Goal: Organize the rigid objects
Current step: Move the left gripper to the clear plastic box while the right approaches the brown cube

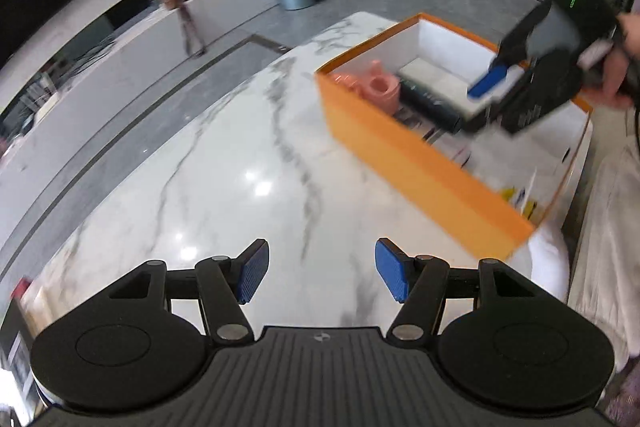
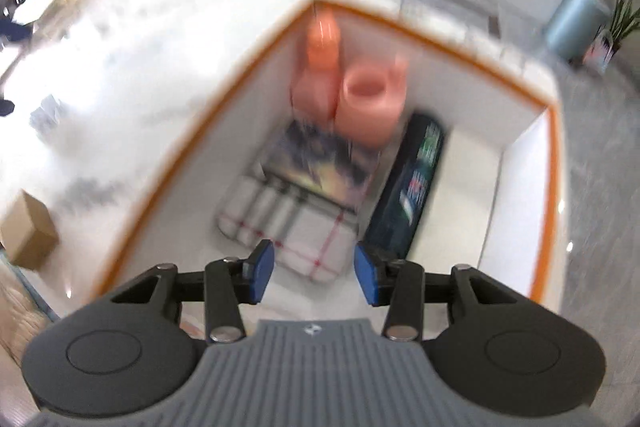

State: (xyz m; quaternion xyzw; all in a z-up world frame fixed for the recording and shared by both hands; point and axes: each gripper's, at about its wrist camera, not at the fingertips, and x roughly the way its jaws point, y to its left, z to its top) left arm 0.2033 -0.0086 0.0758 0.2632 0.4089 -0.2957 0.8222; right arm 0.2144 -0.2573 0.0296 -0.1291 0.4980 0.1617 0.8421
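Over the marble worktop (image 1: 224,163), the left claw (image 1: 322,273) hangs with its blue pads apart and nothing between them. Toward two o'clock from it sits the orange box (image 1: 420,163), white inside. Above the box, the right claw (image 2: 315,273) points down into it, pads apart and clamped on nothing. Inside, from left to right, lie a checked pouch (image 2: 288,231) under a blurred printed card (image 2: 320,163), two pink cups (image 2: 368,99) at twelve o'clock, and a dark long pack (image 2: 412,187).
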